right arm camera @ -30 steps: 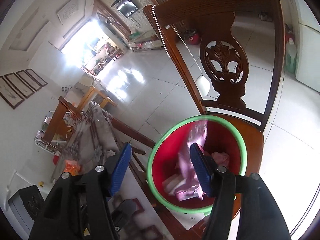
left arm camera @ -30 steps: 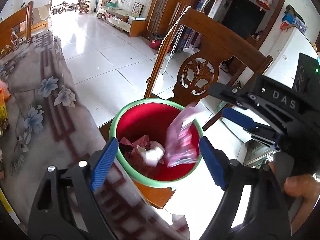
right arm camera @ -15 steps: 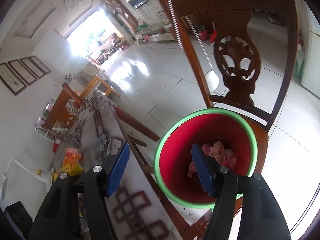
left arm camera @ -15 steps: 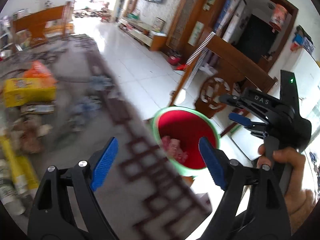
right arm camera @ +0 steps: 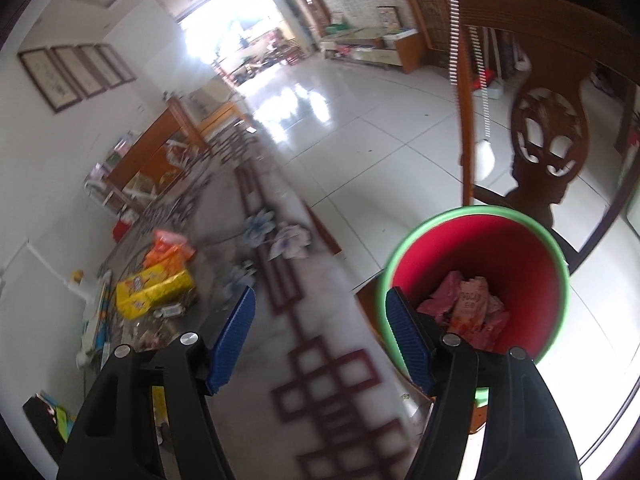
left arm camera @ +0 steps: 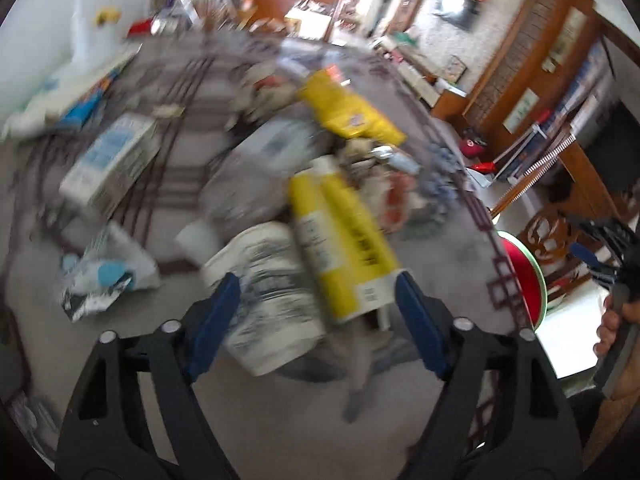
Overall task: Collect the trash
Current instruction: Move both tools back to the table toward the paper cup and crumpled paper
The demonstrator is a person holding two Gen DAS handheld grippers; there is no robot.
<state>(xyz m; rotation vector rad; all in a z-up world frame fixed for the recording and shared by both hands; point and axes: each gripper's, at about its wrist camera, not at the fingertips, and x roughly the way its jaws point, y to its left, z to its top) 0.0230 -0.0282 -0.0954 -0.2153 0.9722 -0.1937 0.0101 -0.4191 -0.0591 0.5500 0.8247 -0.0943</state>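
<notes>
The red bucket with its green rim sat at the lower right of the right wrist view, on a carved wooden chair. Crumpled pink wrappers lay in its bottom. The right tongs gaped wide with nothing between them, one ribbed blue pad overlapping the bucket's rim.

In the blurred left wrist view, the left tongs also stood wide open and empty, low in the frame over the patterned grey worktop. Just beyond them lay a long yellow box beside a white printed bag, with a yellow packet farther up among glossy litter.
</notes>
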